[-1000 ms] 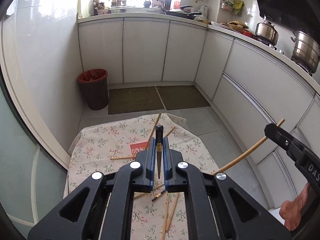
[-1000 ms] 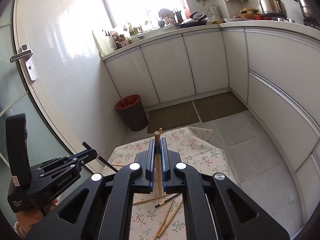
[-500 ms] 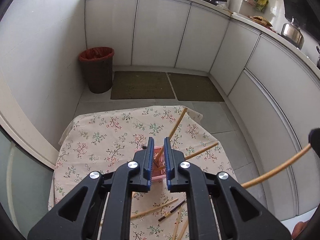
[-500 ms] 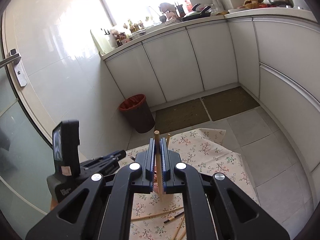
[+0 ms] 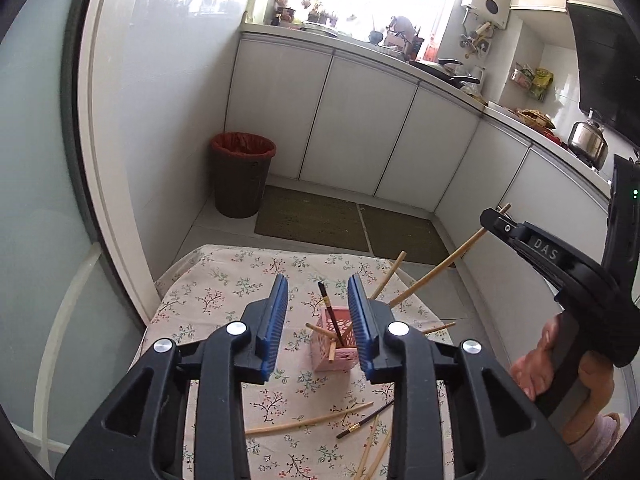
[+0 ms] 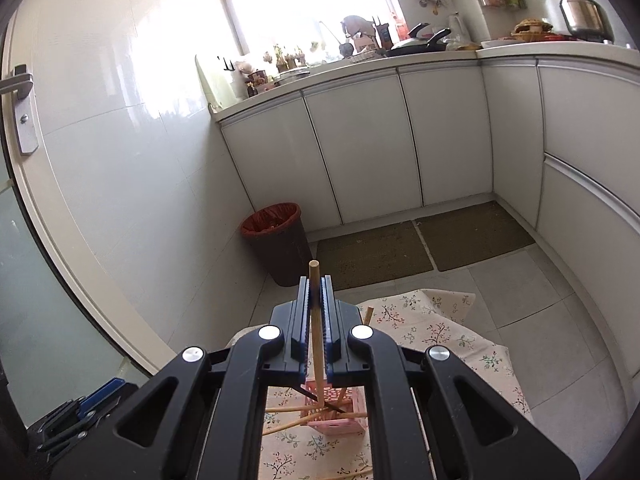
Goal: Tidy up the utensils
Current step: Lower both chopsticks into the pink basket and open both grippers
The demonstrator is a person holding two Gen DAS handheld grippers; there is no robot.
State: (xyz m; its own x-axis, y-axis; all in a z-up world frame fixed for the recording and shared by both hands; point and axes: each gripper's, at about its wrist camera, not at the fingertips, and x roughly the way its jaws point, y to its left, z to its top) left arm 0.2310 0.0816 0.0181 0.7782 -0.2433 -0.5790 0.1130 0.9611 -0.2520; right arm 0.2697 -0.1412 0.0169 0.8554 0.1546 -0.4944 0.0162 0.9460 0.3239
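Since a second ago the left tool [image 5: 318, 312] has dropped its dark chopstick [image 5: 329, 312] into the pink slotted basket [image 5: 335, 350] on the floral-clothed counter [image 5: 224, 300], jaws opening around nothing, while the right tool [image 6: 316, 312] clenches a pale wooden chopstick [image 6: 315, 320] above it, ready to follow.

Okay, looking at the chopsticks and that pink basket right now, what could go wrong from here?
The small pink basket already holds several leaning chopsticks, so pushing in the wooden chopstick clamped by the right claw might tip it. The black chopstick stands free between the left claw's opening jaws; pulling back carelessly may knock it out. Loose chopsticks near the tablecloth's front edge could roll off.
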